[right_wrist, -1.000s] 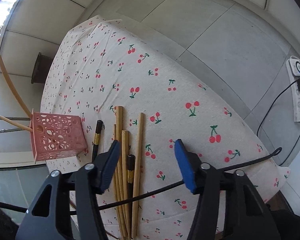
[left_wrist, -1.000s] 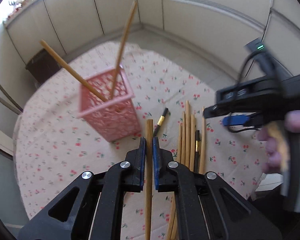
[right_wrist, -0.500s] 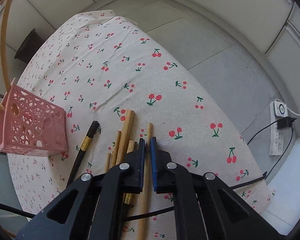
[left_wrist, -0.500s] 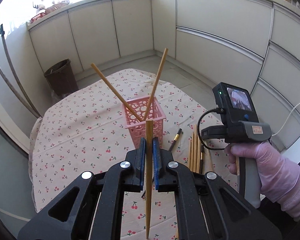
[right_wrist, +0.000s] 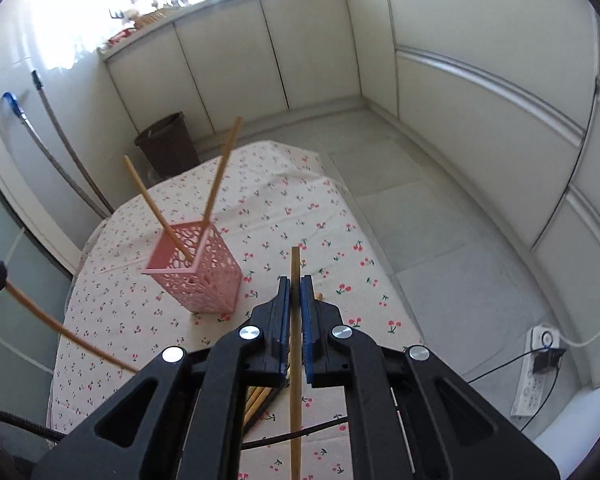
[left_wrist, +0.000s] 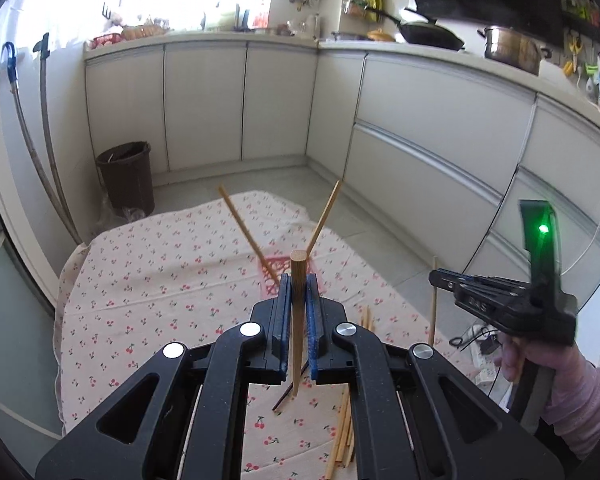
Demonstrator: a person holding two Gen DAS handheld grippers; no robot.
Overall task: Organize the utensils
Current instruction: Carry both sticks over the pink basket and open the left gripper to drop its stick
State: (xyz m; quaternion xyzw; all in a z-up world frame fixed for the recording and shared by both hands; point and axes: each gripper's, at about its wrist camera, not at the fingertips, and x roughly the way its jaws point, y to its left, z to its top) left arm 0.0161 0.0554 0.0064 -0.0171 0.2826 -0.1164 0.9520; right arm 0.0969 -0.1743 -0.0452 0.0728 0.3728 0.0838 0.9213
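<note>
left gripper (left_wrist: 299, 292): blue pads clamped on a chopstick (left_wrist: 297, 320), gripped near its blunt upper end; the stick hangs steeply, its thin tip pointing down toward the cloth

right gripper (right_wrist: 296, 292): pads pressed together on a second chopstick (right_wrist: 295, 352), held around mid-length, both ends free, lying along the line of the fingers

pink basket (right_wrist: 196, 268): upright on the cherry-print tablecloth (right_wrist: 112, 320), two chopsticks already leaning out of it in a V toward 11 and 1 o'clock

basket from the left gripper: dead ahead at 12 o'clock, largely hidden behind the pads, only a pink rim (left_wrist: 274, 270) showing

basket from the right gripper: at about 10 o'clock, off to the side and apart from the held stick's tip

long axes: the left stick is close to vertical, nearer the pose needed to drop in; the right stick points forward, past the basket

nearer hand: my judgement is the left, since the opening sits straight on its line

coming move: likely carry the left stick over the open top and lower it tip first, clear of the two leaning sticks

loose chopsticks (left_wrist: 342, 436): still on the cloth at 5 o'clock of the left gripper, a dark one among them
</note>
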